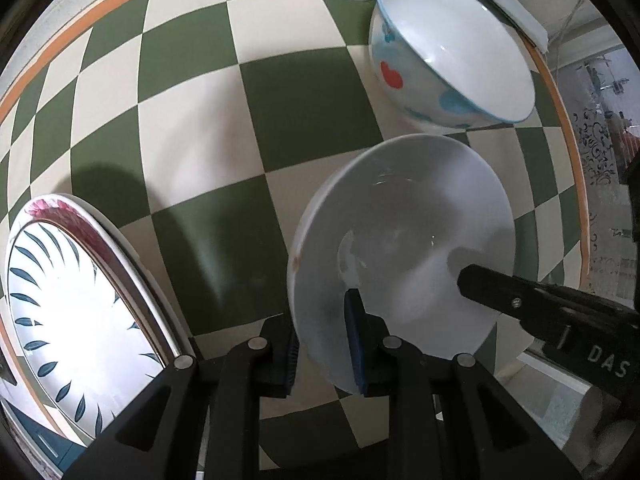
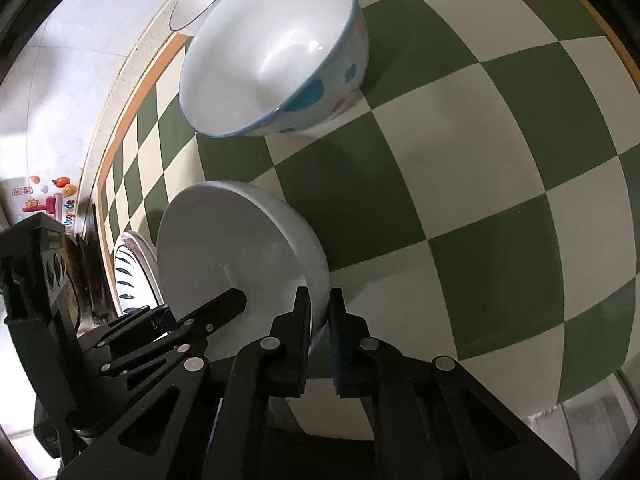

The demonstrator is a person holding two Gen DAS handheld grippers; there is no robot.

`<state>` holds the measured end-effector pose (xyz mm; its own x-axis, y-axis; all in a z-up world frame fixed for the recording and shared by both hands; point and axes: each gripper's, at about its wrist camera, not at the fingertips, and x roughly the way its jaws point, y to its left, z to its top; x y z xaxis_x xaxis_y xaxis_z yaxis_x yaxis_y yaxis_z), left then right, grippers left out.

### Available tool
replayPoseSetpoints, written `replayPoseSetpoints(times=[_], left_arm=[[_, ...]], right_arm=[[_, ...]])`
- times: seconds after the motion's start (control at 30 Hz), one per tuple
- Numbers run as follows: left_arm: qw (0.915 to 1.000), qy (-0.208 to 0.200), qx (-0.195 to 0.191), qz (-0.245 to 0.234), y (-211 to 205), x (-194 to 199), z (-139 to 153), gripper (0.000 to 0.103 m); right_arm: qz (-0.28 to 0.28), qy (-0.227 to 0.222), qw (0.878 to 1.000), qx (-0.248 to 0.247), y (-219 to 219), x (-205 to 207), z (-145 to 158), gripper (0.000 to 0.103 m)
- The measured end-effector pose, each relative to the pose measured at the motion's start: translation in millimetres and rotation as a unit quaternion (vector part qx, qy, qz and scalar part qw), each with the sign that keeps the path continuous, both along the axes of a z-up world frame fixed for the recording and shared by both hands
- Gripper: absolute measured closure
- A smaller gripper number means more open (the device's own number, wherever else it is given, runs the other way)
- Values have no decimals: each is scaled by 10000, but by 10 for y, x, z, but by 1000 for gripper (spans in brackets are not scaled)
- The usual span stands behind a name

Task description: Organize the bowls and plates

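From the left wrist we look almost straight down along the left gripper (image 1: 326,344), close over the checkered tablecloth (image 1: 192,128), with the plain white bowl (image 1: 404,240) filling the near field and the patterned plates (image 1: 76,312) at the lower left edge. From the right wrist we look steeply down and forward along the right gripper (image 2: 320,320), just as near, meeting that bowl (image 2: 224,248) from its other side. We share in both views the white bowl, the dotted bowl (image 1: 452,60) (image 2: 276,48) farther out, the checkered cloth (image 2: 480,160), and each other's gripper.
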<state>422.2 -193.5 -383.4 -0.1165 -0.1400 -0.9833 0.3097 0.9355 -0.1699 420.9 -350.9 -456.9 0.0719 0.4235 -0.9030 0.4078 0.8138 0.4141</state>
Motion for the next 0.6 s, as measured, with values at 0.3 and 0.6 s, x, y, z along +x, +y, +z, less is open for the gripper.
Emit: replayPoseSetpoints(times=[0.3, 0.6], left_arm=[[9998, 68, -43, 208, 103, 33, 316, 83], [9962, -288, -427, 698, -56, 807, 665, 76]], right_arm=[[70, -93, 9999, 63, -109, 6, 268, 86], [-524, -655, 9964, 142, -763, 258, 683, 60]])
